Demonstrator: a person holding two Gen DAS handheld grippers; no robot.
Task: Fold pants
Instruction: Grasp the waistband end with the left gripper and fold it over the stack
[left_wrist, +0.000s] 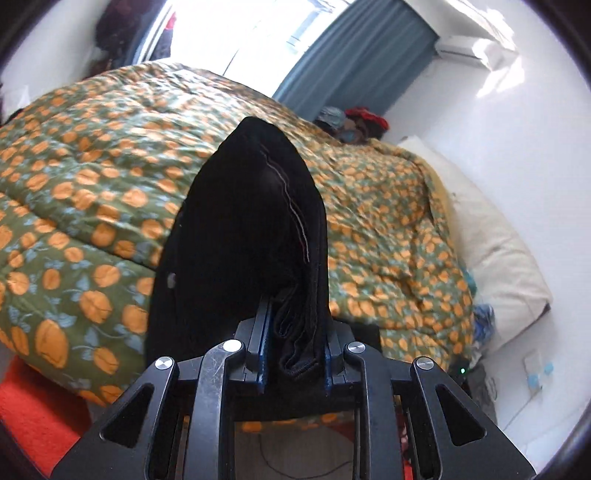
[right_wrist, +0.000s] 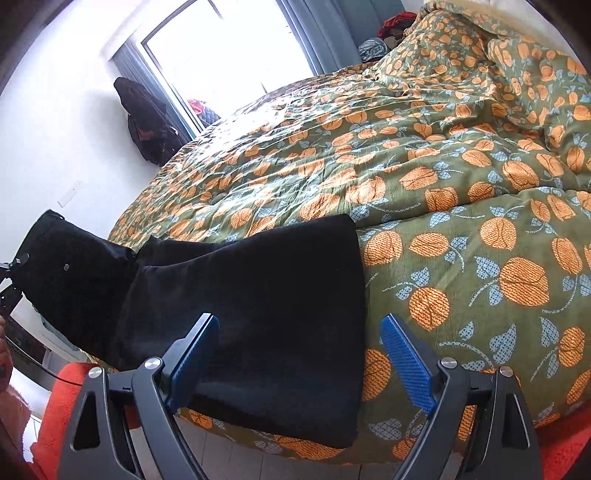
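Note:
The black pants (right_wrist: 258, 306) lie along the near edge of the bed, leg ends to the right, the waist end lifted at the far left. My left gripper (left_wrist: 295, 325) is shut on a bunched fold of the pants (left_wrist: 243, 236) and holds it up above the quilt; it also shows at the far left of the right wrist view (right_wrist: 11, 269). My right gripper (right_wrist: 299, 354) is open and empty, just above the leg end of the pants, its blue pads (right_wrist: 406, 365) on either side of the cloth edge.
A green quilt (right_wrist: 443, 166) with orange fruit print covers the bed. An orange-red rug (right_wrist: 62, 402) lies on the floor below the bed edge. A white pillow (left_wrist: 495, 243) lies at the bed's right. Clothes pile (left_wrist: 354, 122) by the curtain; a dark coat (right_wrist: 144, 118) hangs by the window.

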